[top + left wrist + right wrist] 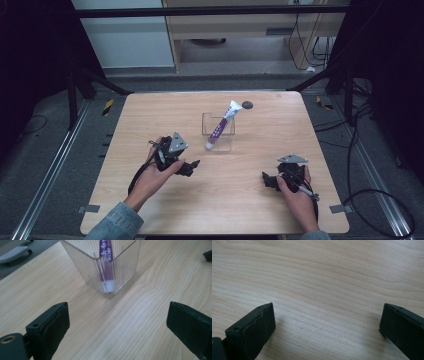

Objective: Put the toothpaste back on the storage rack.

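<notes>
The purple-and-white flowered tube (220, 126) stands cap-down, leaning, in the clear ribbed square plastic cup (207, 131) at the centre of the pale wooden table (150, 115). The left gripper (194, 164), jaws wide and empty, faces the cup; approach level and close on the cup walls squarely. The right gripper (265, 176) rests apart, jaws wide, holding nothing

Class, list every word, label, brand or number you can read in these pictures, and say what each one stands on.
No text can be read.
Tube in the clear holder: the purple band bears white marks, flower-like in the left gripper view and too small to read in the high view.
Left gripper, right gripper, table: no lettering visible.
</notes>
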